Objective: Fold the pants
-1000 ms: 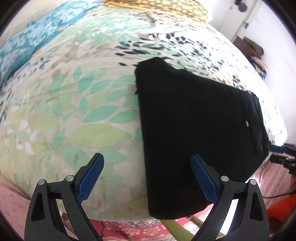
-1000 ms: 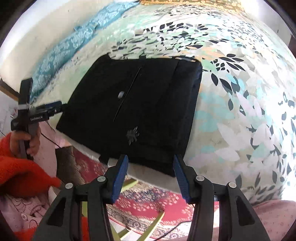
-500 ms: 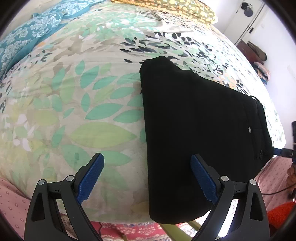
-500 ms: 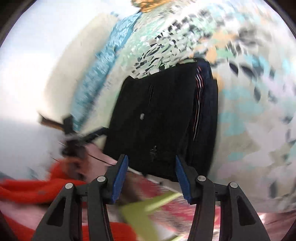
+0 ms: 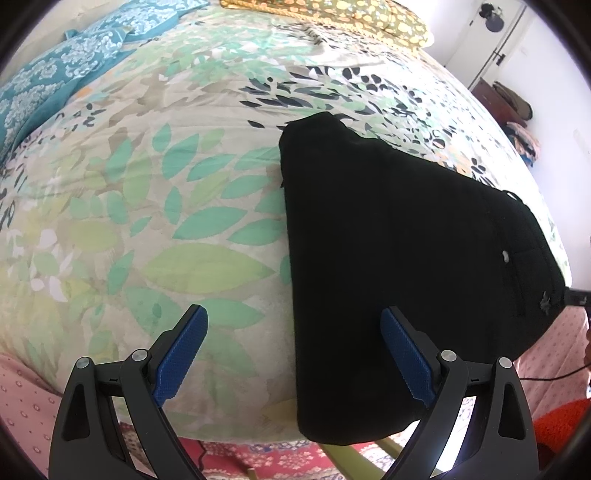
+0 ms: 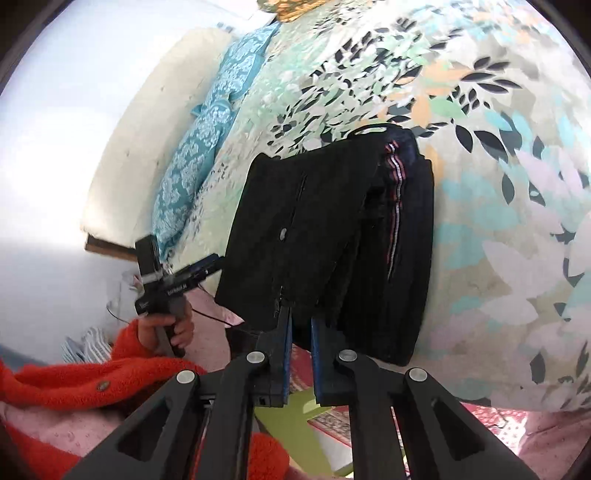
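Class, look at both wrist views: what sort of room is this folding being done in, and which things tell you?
Most likely a bedroom. The black pants lie on a bed with a leaf-print bedspread, a yellow floral pillow sits at its far end, and a patterned rug covers the floor.

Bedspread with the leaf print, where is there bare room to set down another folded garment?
The leaf-print bedspread lies bare between the folded black pants and the teal patterned pillow. More bare spread lies beyond the pants toward the yellow floral pillow. The near edge by the pants is crowded.

I see black pants [image 5: 406, 258] on a leaf-patterned green bedsheet [image 5: 166, 221]. At ten o'clock lies a teal floral pillow [image 5: 55, 70].
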Demonstrator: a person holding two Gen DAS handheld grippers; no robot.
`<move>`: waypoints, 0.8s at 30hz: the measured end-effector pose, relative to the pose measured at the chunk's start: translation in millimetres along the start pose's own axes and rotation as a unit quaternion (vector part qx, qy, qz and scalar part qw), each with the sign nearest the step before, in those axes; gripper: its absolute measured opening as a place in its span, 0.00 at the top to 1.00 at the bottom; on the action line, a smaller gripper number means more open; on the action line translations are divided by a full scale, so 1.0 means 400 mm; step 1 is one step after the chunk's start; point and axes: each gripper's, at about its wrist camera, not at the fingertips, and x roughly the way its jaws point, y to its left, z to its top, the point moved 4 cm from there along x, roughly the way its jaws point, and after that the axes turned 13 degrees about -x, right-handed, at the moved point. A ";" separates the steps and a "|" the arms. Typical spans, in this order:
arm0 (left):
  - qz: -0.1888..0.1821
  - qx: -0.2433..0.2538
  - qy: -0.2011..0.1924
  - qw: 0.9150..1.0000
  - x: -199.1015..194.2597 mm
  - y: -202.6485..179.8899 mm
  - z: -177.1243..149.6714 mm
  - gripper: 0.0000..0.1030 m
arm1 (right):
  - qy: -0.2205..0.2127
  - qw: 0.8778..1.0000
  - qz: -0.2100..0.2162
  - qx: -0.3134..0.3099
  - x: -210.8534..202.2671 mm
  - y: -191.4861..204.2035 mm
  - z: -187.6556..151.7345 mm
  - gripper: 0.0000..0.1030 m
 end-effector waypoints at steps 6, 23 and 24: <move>0.000 0.019 0.000 1.000 -0.004 -0.014 -0.008 0.08 | 0.049 0.997 -0.057 0.013 0.071 -0.038 -0.031 0.91; -0.006 0.015 -0.006 1.000 -0.009 -0.010 0.002 0.08 | 0.035 0.994 -0.099 0.005 0.049 -0.032 -0.042 0.82; -0.006 0.015 -0.006 1.000 -0.010 -0.010 0.001 0.08 | 0.033 0.995 -0.099 0.007 0.046 -0.033 -0.045 0.82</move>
